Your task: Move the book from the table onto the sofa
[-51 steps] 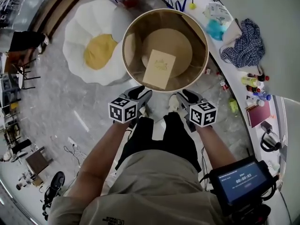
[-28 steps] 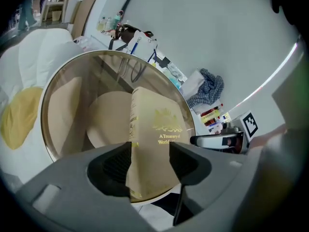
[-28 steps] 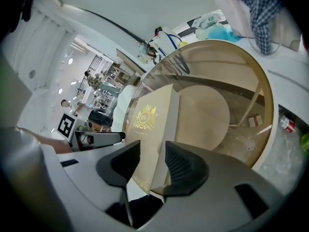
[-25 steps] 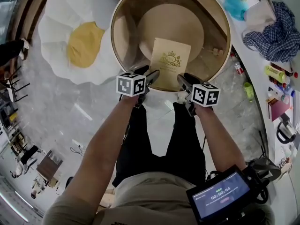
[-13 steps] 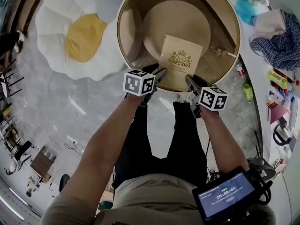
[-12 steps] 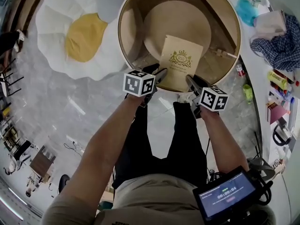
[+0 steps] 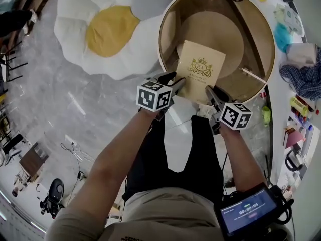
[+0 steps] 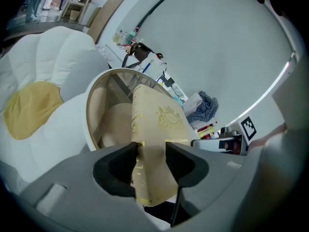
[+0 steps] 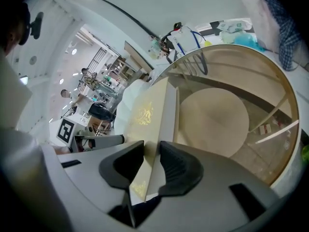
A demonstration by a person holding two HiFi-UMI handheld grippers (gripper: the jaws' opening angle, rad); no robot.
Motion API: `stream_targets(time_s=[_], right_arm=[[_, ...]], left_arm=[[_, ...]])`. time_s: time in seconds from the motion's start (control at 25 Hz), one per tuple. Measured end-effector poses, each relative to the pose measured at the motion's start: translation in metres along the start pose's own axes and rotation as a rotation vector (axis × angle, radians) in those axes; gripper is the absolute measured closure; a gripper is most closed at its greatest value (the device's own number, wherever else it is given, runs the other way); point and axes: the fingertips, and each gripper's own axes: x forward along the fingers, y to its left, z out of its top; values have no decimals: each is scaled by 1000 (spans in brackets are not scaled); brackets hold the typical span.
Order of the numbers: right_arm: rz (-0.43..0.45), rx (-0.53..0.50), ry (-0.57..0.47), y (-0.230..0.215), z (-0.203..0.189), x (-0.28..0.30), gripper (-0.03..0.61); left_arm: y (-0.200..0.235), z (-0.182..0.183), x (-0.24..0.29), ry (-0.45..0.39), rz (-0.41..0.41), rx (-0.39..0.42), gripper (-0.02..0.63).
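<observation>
Head view steeply down; gripper views close, opposite sides, sharing book [image 7: 200,72]

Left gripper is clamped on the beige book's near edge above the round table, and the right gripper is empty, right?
No: the right gripper is not empty. The right gripper view shows its jaws, which have just been closing, clamped on the book too. The left gripper, jaws also just closed in, grips the near edge above the round table.

Right tongs [image 9: 152,152] (jaws just closing) grip the book [image 9: 145,116].
</observation>
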Motion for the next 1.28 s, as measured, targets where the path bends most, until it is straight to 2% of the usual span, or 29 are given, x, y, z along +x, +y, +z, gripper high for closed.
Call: stream_targets(time_s=[0.48,0.72,1.04,1.28], right_arm=[[95,-162,70,126,13,80,469],[127,-209,116,177,7,132,469],[157,-233,182,223,-9,205,469],[162,-259,193,240,-9,260,469]], left_arm=[[91,17,-118,-185,86,-119,430],[145,17,-167,-247,127,-178,430],[218,21,-214,-292,174,-211,430],[272,15,-223,-301,191,-240,430]])
